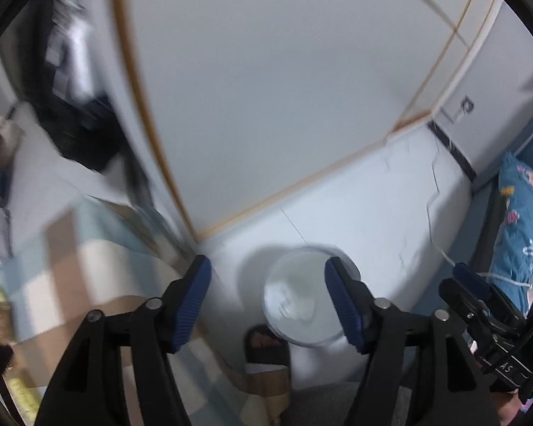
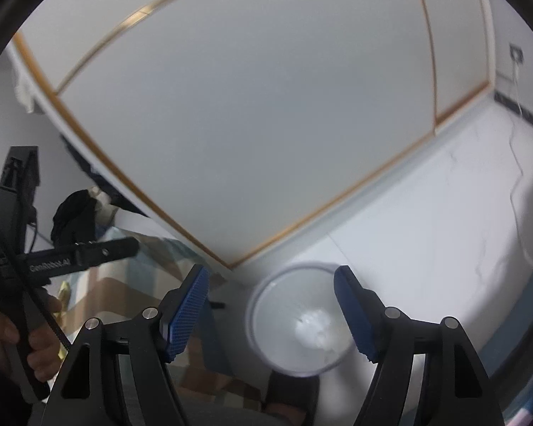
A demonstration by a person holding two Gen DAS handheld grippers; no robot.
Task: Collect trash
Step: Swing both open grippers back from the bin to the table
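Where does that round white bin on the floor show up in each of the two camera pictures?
Left wrist view: the white bin sits low and just right of centre, beside the right fingertip.
Right wrist view: the white bin is low and right of centre, between the open fingers, with crumpled white trash inside.
Shared landmark: the gold-trimmed white panel above it.

white bin [image 2: 295, 319]; blue-padded black grippers [image 1: 268, 305] [image 2: 272, 310]; white wardrobe door [image 1: 266, 88] trimmed gold; far right, blue floral pillow [image 1: 522, 234]; near left, checked beige-and-pale-blue cloth [image 1: 71, 266].
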